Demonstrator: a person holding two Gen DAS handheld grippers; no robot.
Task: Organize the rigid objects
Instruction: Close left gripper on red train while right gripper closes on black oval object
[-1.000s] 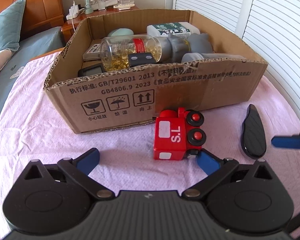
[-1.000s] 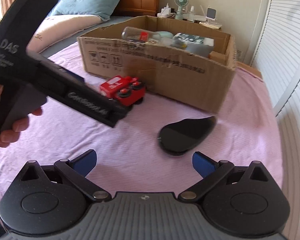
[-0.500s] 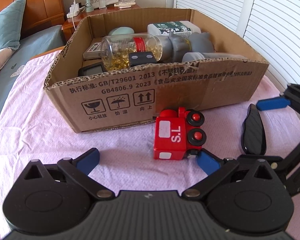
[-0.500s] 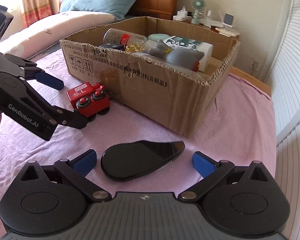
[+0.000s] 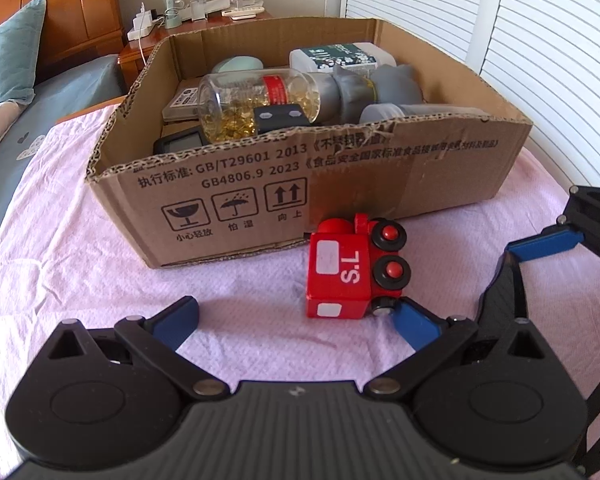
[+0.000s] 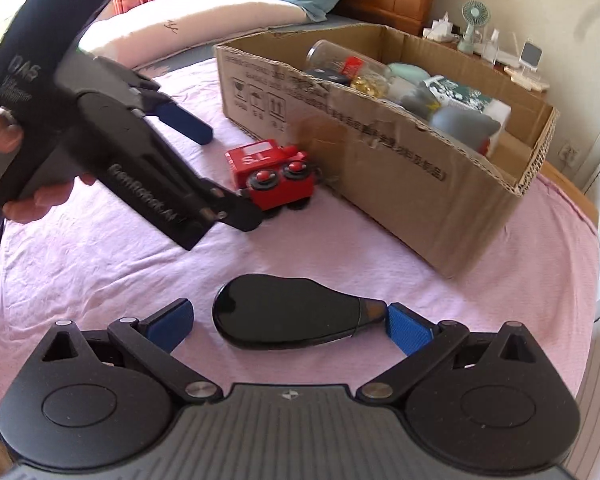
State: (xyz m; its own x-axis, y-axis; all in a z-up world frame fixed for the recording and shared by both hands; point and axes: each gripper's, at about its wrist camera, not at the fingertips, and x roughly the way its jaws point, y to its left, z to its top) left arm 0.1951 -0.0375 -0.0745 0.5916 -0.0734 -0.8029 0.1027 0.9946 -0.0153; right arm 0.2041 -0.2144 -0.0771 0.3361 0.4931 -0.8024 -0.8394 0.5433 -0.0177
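So there's one red toy train [image 5: 354,270] tipped on its side on the pink cloth [image 5: 80,264], white "S.L" patch up, black wheels with red hubs at 3 o'clock, just in front of the cardboard box [image 5: 340,184]. One glossy black teardrop-shaped thing [image 6: 292,322] lies at 6 o'clock from the box, sitting right between the wide-apart blue pads of the right gripper [image 6: 290,326], narrow tip touching the right pad. The left gripper [image 5: 296,320] is spread open too, right pad against the train's lowest wheel, and the box holds one clear bottle [image 5: 260,102] of gold capsules among other bits.
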